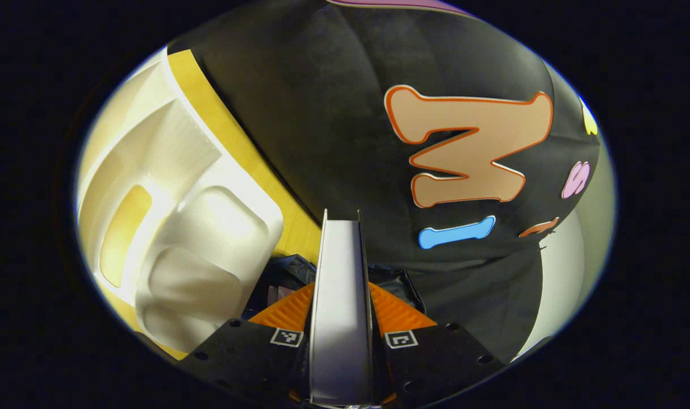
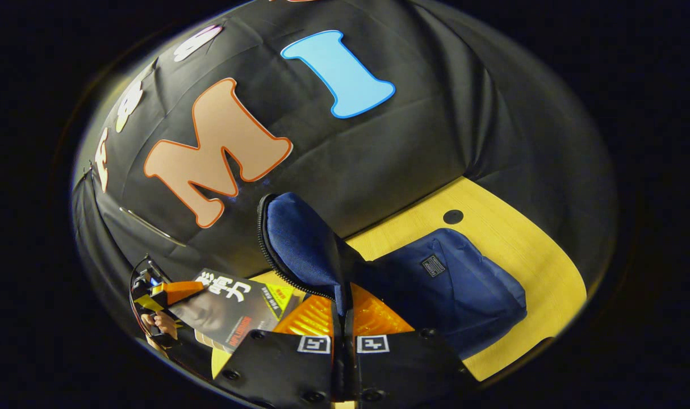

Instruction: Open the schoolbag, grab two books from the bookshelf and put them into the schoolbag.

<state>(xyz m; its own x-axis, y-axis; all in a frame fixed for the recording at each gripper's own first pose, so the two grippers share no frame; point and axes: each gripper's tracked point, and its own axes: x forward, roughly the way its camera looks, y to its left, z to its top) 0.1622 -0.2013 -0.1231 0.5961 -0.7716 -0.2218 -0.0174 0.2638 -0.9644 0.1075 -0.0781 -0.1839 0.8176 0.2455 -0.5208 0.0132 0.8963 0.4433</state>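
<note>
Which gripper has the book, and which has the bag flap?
The left gripper has the book: its jaws clamp the thin grey-edged book. The right gripper pinches the navy fabric schoolbag's zippered flap, holding it up.

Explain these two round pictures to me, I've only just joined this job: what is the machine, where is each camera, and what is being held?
There is no robot arm: a person holds a two-finger gripper in each hand, with a fisheye camera riding on each one.

In the left gripper view, the left gripper is shut on a book, seen edge-on between its orange fingers. A white bookshelf stands beside it on the yellow wooden table.

In the right gripper view, the right gripper pinches the schoolbag's flap, lifting it, so the navy schoolbag on the table looks open. Farther left, the left gripper and the hand holding it bring the book over, dark cover showing. It is not yet in the bag.
</note>
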